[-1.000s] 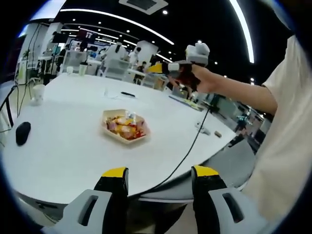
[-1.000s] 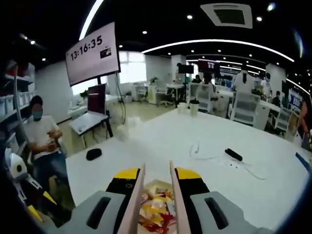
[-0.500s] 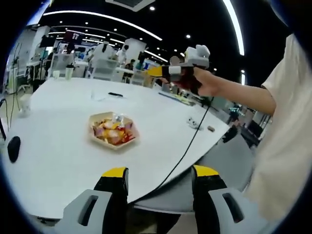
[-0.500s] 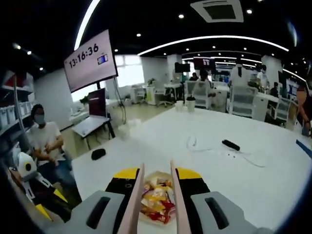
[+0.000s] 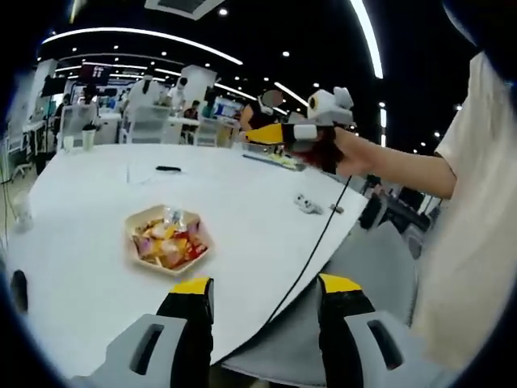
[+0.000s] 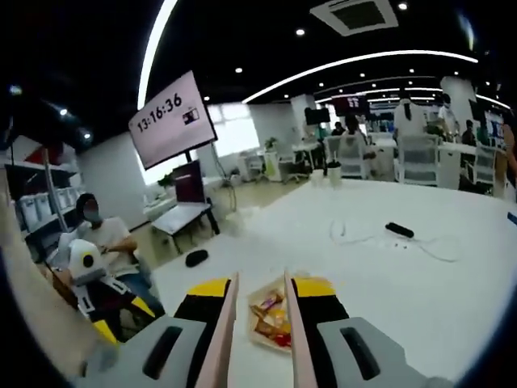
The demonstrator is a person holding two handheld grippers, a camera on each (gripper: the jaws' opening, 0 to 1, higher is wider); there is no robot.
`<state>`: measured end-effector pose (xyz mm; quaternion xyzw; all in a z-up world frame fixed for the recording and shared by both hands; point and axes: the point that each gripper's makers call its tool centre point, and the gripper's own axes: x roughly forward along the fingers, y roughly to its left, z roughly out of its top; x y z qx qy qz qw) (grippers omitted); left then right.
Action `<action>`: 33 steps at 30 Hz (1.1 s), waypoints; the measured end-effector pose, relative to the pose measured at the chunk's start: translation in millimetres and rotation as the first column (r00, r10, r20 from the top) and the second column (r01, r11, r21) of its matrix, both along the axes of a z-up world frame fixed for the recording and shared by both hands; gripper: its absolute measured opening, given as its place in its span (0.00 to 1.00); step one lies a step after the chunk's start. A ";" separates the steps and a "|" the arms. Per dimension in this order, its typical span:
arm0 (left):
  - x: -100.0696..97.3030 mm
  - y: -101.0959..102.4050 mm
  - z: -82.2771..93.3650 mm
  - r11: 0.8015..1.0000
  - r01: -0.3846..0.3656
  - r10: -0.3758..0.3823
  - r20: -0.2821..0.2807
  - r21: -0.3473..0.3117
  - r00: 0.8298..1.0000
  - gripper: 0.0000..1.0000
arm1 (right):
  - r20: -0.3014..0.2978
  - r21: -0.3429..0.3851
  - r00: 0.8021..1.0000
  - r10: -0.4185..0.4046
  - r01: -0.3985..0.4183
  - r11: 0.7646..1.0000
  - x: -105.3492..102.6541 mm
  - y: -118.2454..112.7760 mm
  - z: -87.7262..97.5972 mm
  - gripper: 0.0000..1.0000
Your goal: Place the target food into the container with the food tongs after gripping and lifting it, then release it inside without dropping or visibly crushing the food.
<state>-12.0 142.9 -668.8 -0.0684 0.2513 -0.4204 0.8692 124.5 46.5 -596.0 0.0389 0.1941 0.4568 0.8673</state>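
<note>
The tray (image 5: pixel 166 242) of wrapped snacks (image 5: pixel 164 244) sits on the white bench (image 5: pixel 258 234), at 10 o'clock from the left gripper (image 5: pixel 265 311), whose jaws stand wide apart and empty, held back near the bench edge, probably to keep clear. The right gripper (image 6: pixel 258 311) clenches the tongs (image 6: pixel 229 323), their two blades nearly parallel with a narrow gap and nothing between them, aimed at the tray (image 6: pixel 273 319) at 12 o'clock, seemingly lining up a pick.
</note>
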 end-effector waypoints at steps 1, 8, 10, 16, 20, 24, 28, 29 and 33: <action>3.2 -0.9 4.3 1.000 0.001 -0.001 0.009 -0.005 1.000 0.49 | 0.002 0.007 0.999 0.033 -0.033 0.999 -8.4 1.6 1.9 0.29; 11.2 -9.6 28.5 0.998 0.024 -0.021 0.045 -0.060 0.999 0.43 | -0.004 0.070 0.989 0.151 -0.150 0.986 -46.0 5.8 14.7 0.29; 12.3 -12.1 35.7 0.996 0.026 -0.022 0.053 -0.083 0.998 0.45 | -0.010 0.101 0.983 0.185 -0.183 0.978 -58.9 8.3 18.5 0.29; 11.6 -19.3 63.3 0.986 0.056 -0.042 0.084 -0.160 0.996 0.33 | -0.016 0.183 0.972 0.233 -0.226 0.957 -85.4 15.8 26.0 0.29; 8.7 -26.1 82.0 0.970 0.096 -0.073 0.111 -0.224 0.991 0.24 | -0.021 0.239 0.953 0.302 -0.288 0.927 -102.4 22.7 36.5 0.29; 8.8 -30.2 96.4 0.956 0.120 -0.083 0.143 -0.268 0.986 0.16 | 0.001 0.281 0.936 0.353 -0.339 0.898 -111.7 26.9 54.0 0.29; 8.4 -32.8 105.7 0.946 0.132 -0.088 0.158 -0.296 0.984 0.13 | 0.012 0.278 0.927 0.376 -0.364 0.889 -114.4 29.3 60.9 0.29; 6.8 -34.2 109.0 0.943 0.145 -0.098 0.165 -0.301 0.981 0.12 | 0.017 0.282 0.921 0.390 -0.378 0.882 -116.5 30.9 64.2 0.29; -2.8 -43.2 124.0 0.918 0.209 -0.156 0.177 -0.337 0.972 0.11 | 0.027 0.274 0.903 0.429 -0.420 0.865 -123.8 37.4 68.9 0.29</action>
